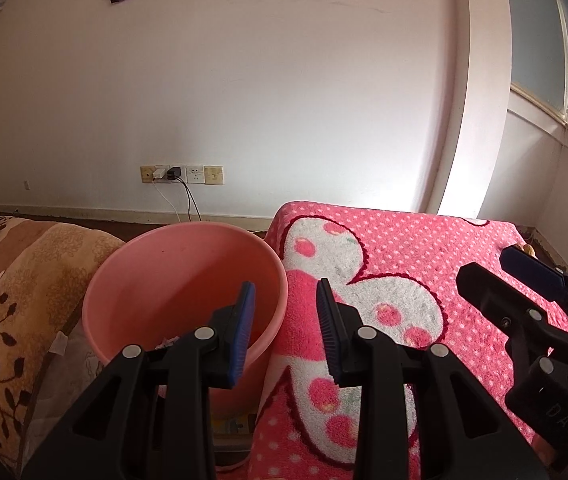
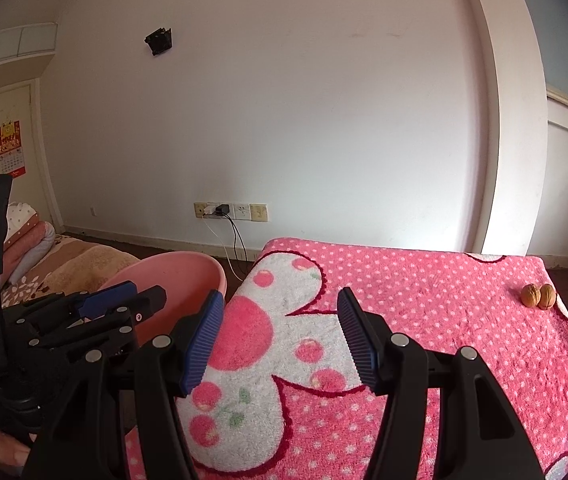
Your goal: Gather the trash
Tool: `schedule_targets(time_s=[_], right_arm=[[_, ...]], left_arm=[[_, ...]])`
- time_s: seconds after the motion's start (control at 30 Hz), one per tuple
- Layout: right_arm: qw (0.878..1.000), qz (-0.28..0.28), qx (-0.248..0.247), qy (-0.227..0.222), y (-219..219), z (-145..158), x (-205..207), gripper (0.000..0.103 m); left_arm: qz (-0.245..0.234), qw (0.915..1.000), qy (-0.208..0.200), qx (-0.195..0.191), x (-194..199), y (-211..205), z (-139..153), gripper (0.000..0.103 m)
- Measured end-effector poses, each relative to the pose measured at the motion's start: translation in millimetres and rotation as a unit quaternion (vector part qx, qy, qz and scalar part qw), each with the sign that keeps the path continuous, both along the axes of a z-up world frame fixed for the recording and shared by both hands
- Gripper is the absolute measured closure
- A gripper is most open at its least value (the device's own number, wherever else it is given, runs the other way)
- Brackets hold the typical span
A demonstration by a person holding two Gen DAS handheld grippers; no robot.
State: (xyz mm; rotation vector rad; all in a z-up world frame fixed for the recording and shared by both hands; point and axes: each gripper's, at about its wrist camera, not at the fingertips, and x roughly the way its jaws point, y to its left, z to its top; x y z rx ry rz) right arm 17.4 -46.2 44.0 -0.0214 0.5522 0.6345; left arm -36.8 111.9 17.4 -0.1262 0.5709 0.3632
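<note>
A pink plastic bin (image 1: 172,280) stands on the floor left of a table covered by a pink dotted blanket (image 1: 404,248); it also shows in the right wrist view (image 2: 180,276). Some pale scraps lie in its bottom. My left gripper (image 1: 286,328) is open and empty, held over the bin's right rim and the blanket's left edge. My right gripper (image 2: 280,340) is open and empty above the blanket (image 2: 444,320); it shows at the right of the left wrist view (image 1: 524,280). Two walnuts (image 2: 539,295) lie near the blanket's far right corner.
A bed with a brown floral cover (image 1: 24,280) lies left of the bin. Wall sockets with plugged chargers and hanging cables (image 1: 182,174) sit on the white wall behind. A window (image 1: 556,52) is at the right.
</note>
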Motion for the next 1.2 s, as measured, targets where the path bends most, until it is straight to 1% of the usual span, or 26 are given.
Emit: schedule_targets(time_s=[0.53, 0.8, 0.97, 1.2], right_arm=[[1.0, -0.011, 0.0, 0.008, -9.5, -5.2, 4.6, 0.045], [1.0, -0.026, 0.001, 0.015, -19.1, -10.1, 10.9, 0.045], [0.999, -0.035, 0.002, 0.02, -26.3, -14.2, 16.6, 0.045], [0.998, -0.057, -0.005, 0.024, -40.1, -20.1, 24.0, 0.045]], left_arm=[[-0.018, 0.9998, 0.005, 0.005, 9.3, -12.0, -0.4, 0.071], [-0.038, 0.9992, 0.008, 0.011, 19.7, -24.1, -2.6, 0.071], [-0.052, 0.9984, 0.008, 0.022, 26.8, -33.3, -3.4, 0.071], [-0.081, 0.996, 0.025, 0.028, 42.2, -47.2, -11.7, 0.071]])
